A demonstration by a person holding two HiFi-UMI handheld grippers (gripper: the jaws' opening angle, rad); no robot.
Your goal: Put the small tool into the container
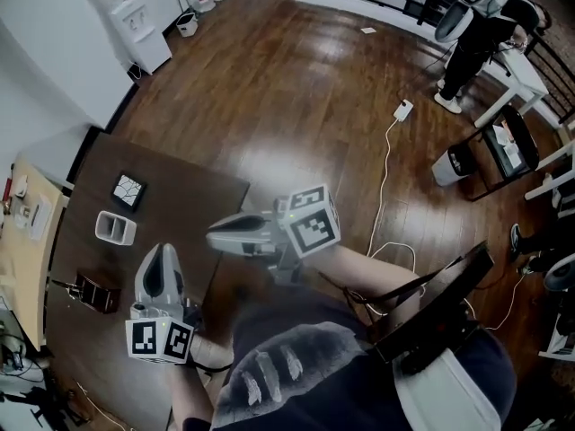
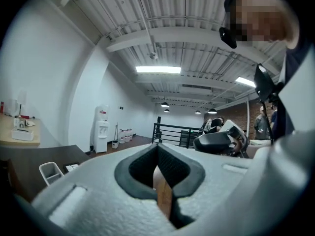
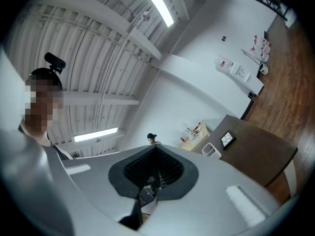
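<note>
On the dark brown table [image 1: 180, 196] stands a white open container [image 1: 115, 228], seen also in the left gripper view [image 2: 49, 171] and the right gripper view [image 3: 211, 150]. A small dark brown object with a thin stem [image 1: 94, 290] lies near the table's left side. My left gripper [image 1: 162, 250] hovers over the table right of that object, and its jaws [image 2: 158, 146] meet with nothing between them. My right gripper [image 1: 211, 236] points left at the table's edge, and its jaws [image 3: 153, 149] are also together and empty. Both grippers are apart from the container.
A black square tile with a white pattern [image 1: 129, 191] lies beyond the container. A light wooden counter [image 1: 27, 241] borders the table's left. On the wood floor lie a white cable and adapter [image 1: 404, 110]. A water dispenser [image 1: 135, 25] and a person at a desk [image 1: 476, 34] are far off.
</note>
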